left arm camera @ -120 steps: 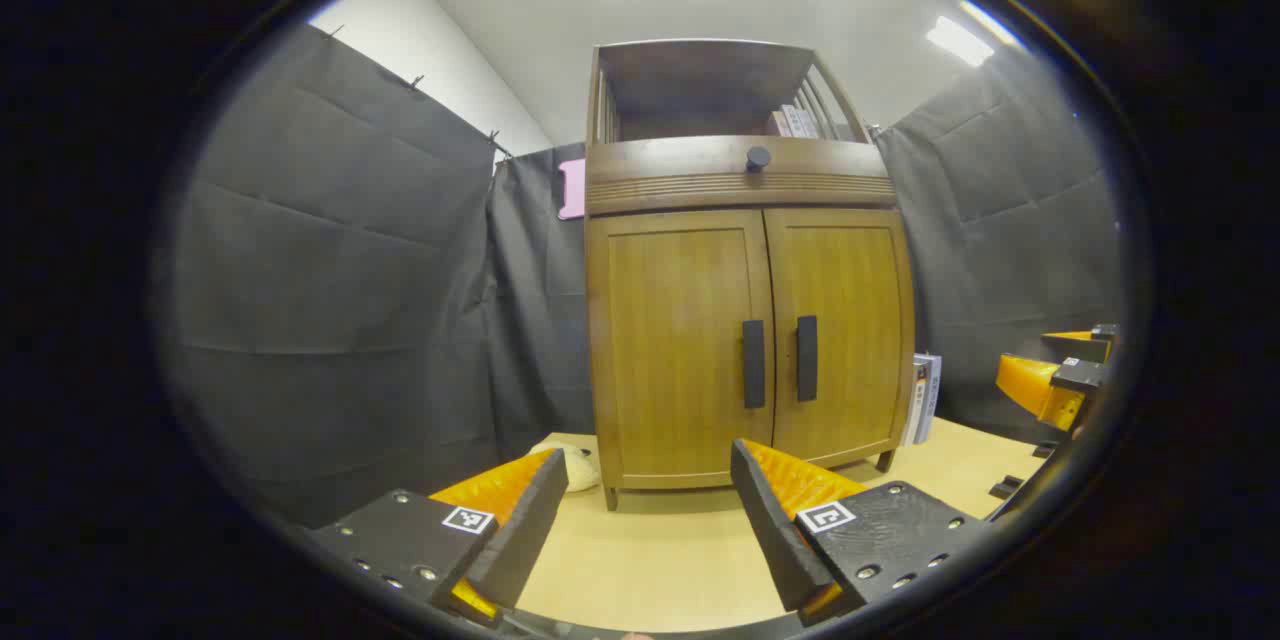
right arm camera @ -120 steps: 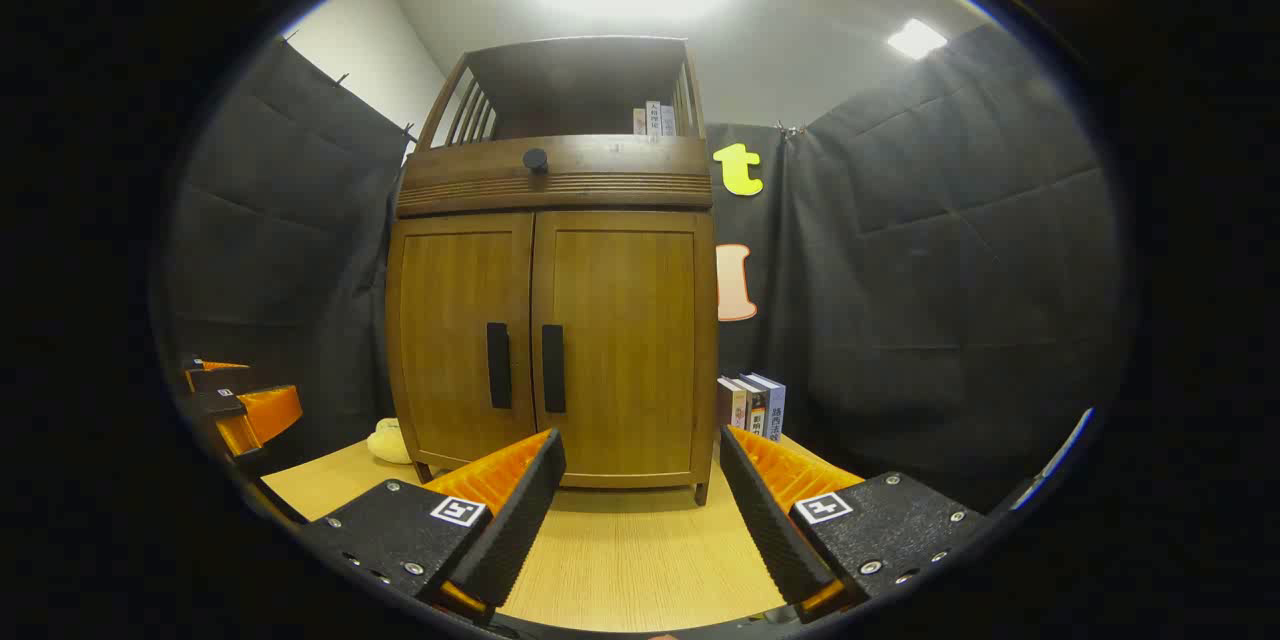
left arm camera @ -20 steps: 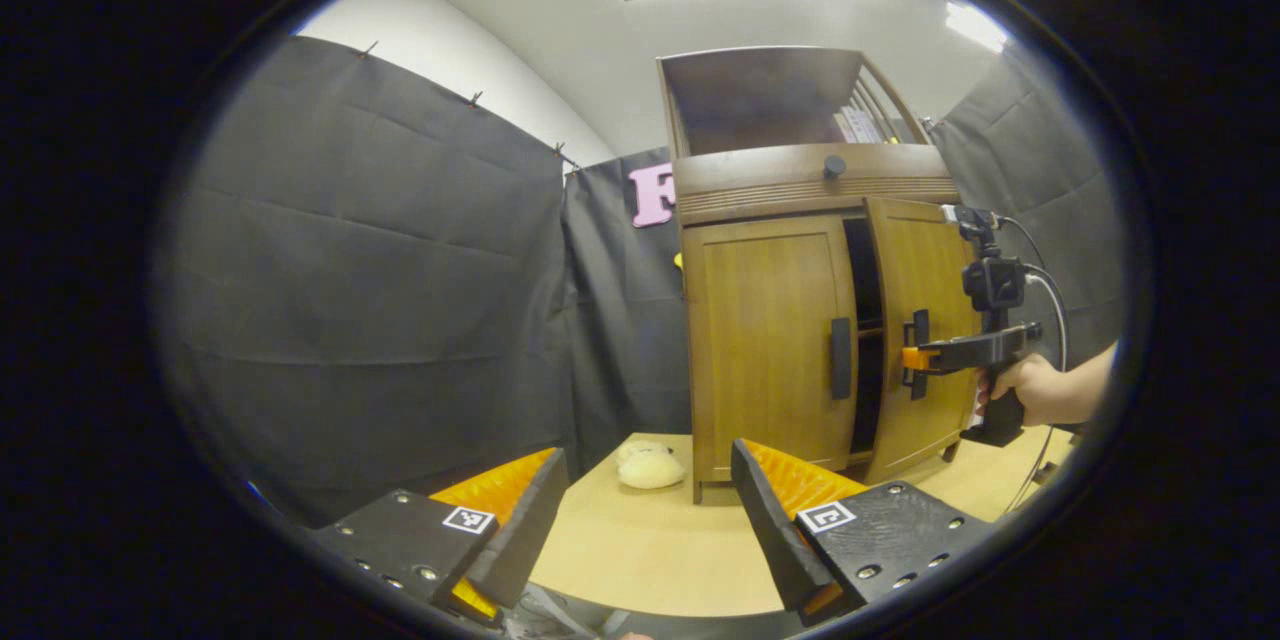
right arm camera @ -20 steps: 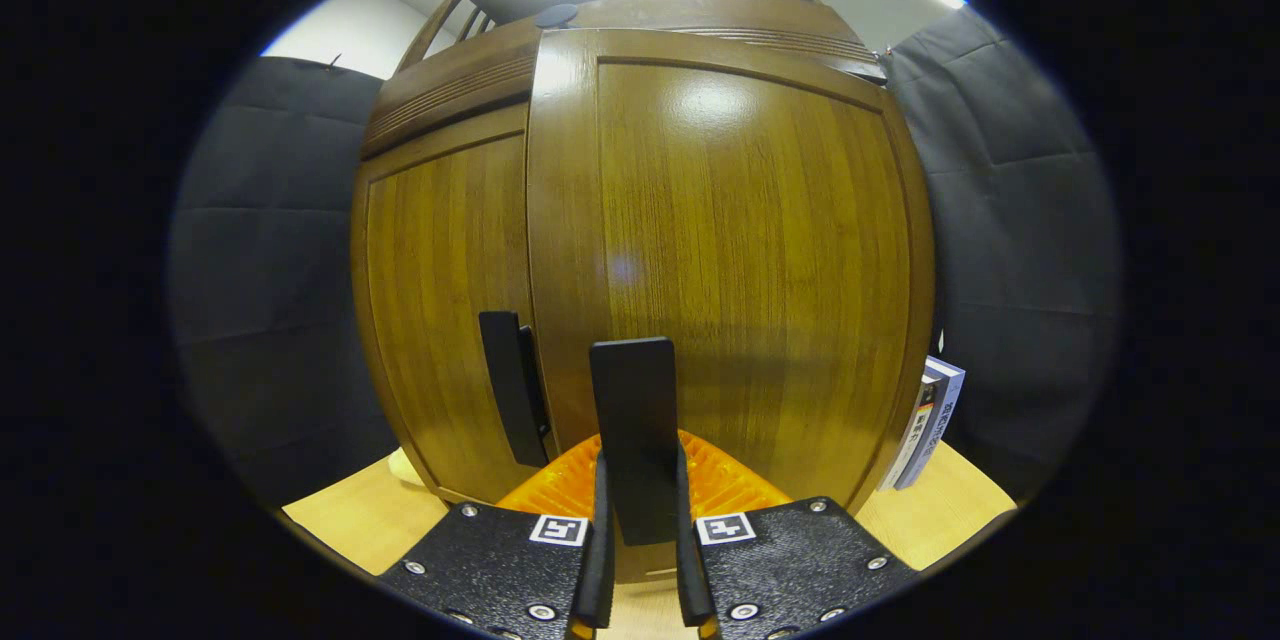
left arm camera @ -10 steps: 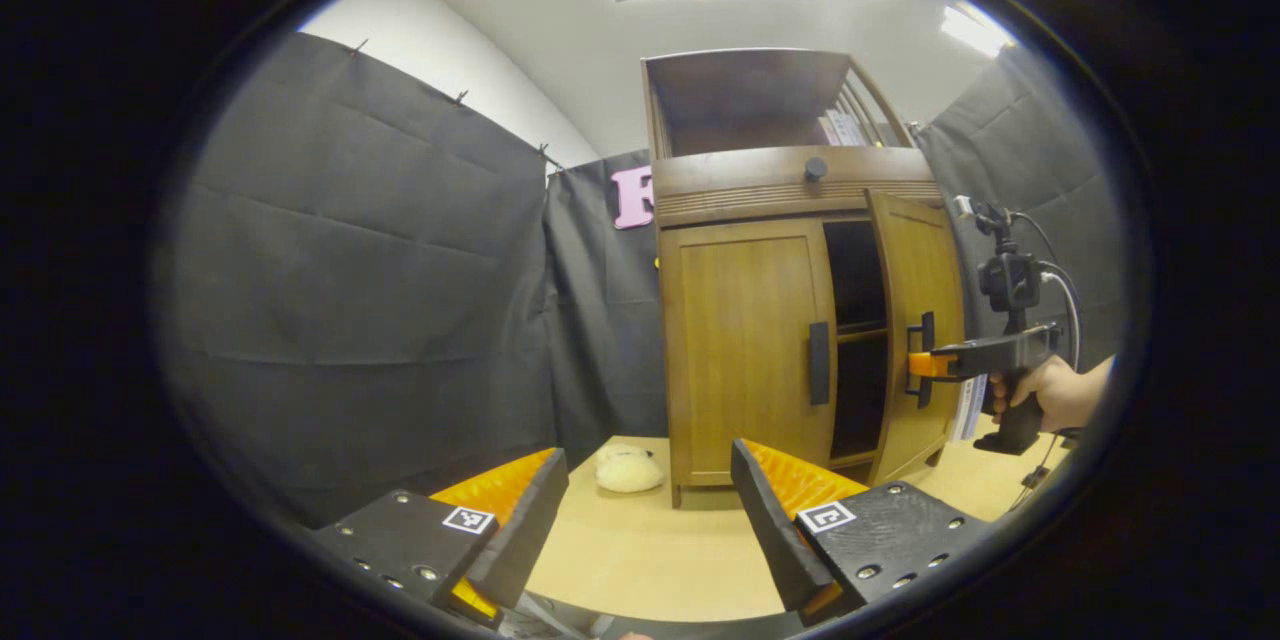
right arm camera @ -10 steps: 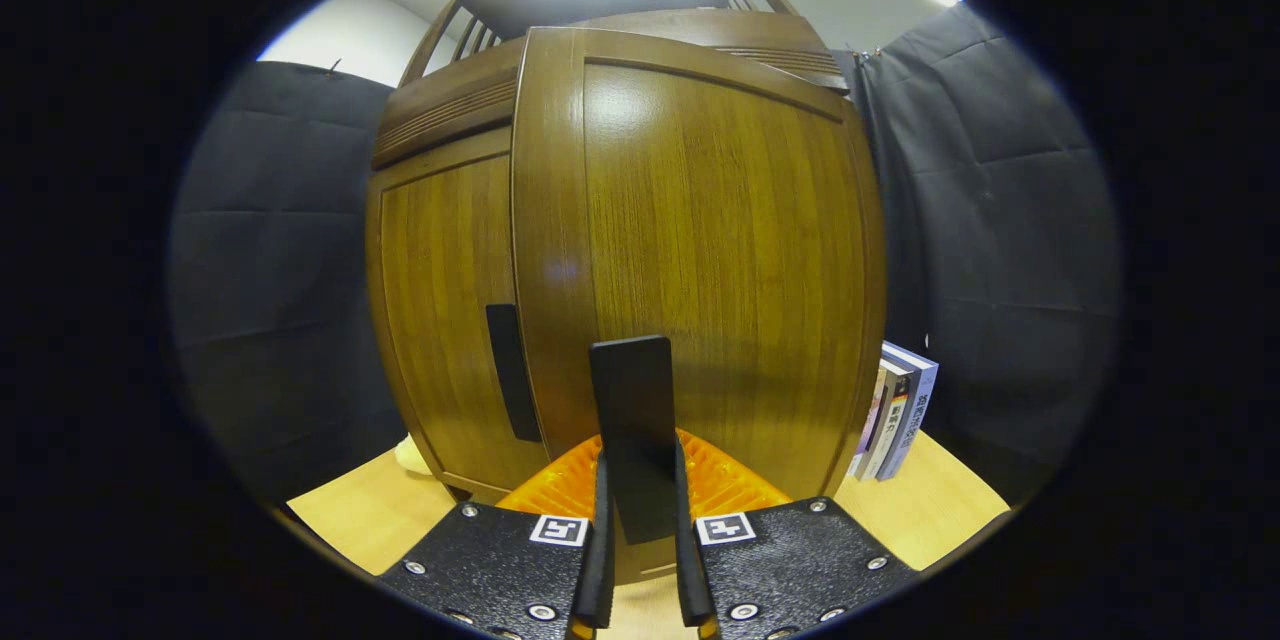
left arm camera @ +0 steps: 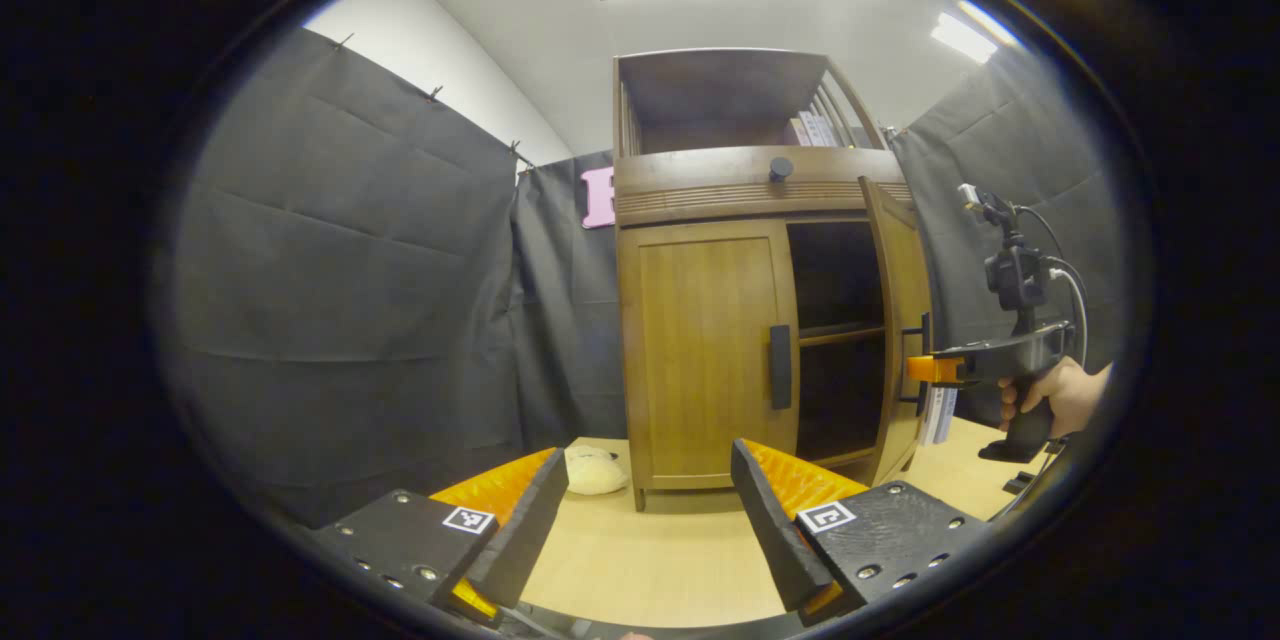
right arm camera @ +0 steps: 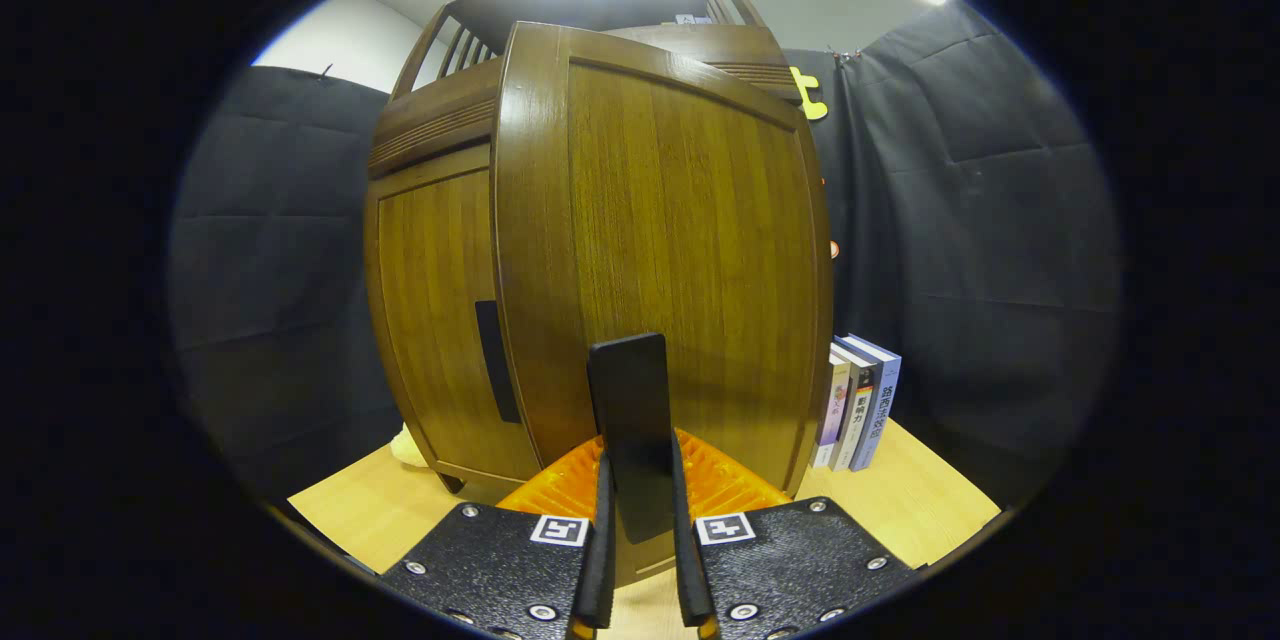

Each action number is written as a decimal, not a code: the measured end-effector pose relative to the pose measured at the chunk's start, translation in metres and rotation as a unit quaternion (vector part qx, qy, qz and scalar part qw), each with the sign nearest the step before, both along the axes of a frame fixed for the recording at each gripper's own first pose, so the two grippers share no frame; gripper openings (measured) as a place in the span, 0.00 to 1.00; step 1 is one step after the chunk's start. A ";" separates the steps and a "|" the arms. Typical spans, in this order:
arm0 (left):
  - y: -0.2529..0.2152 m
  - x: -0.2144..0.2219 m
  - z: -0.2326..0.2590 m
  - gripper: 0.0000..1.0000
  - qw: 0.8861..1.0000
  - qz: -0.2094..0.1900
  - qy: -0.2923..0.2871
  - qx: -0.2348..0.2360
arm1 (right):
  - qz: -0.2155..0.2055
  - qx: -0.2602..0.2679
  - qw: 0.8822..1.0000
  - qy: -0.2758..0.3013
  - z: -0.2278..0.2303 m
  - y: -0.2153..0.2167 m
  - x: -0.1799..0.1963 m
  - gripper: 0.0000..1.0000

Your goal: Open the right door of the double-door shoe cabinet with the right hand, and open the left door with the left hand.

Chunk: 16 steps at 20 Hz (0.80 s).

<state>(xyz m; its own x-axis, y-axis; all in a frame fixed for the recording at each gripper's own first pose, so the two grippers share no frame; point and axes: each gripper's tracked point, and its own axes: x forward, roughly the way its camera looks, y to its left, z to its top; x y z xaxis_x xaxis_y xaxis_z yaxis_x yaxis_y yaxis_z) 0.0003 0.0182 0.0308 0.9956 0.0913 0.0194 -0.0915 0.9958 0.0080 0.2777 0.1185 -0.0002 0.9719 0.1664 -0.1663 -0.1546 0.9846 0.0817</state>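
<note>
The wooden shoe cabinet [left arm camera: 700, 180] stands on a light wooden floor. Its right door [left arm camera: 898, 320] [right arm camera: 680, 240] is swung well out, baring dark shelves inside. My right gripper [right arm camera: 638, 520] is shut on that door's black handle [right arm camera: 630, 420]; in the left gripper view it [left arm camera: 925, 368] is held by a hand [left arm camera: 1060, 395] at the door's edge. The left door [left arm camera: 705, 350] is closed, with its black handle [left arm camera: 780, 366] at its right edge. My left gripper [left arm camera: 645, 530] is open, well short of the cabinet, with nothing between its fingers.
A pale plush toy [left arm camera: 590, 470] lies on the floor by the cabinet's left foot. Several books [right arm camera: 858, 400] stand upright to the right of the cabinet. Black cloth walls close in on both sides. A drawer knob [left arm camera: 781, 166] sits above the doors.
The right door has swung further open with my right gripper on its handle. The left gripper view has shifted, so the cabinet sits more towards the centre.
</note>
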 end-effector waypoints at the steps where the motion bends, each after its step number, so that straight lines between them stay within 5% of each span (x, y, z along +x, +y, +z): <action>1: -0.001 0.002 -0.001 0.98 1.000 -0.004 0.000 0.000 | -0.002 0.000 1.000 0.000 0.003 -0.001 0.000 0.25; 16: -0.011 0.013 0.005 0.99 0.997 -0.072 -0.006 0.003 | -0.043 0.005 0.999 -0.001 0.007 -0.051 -0.032 0.24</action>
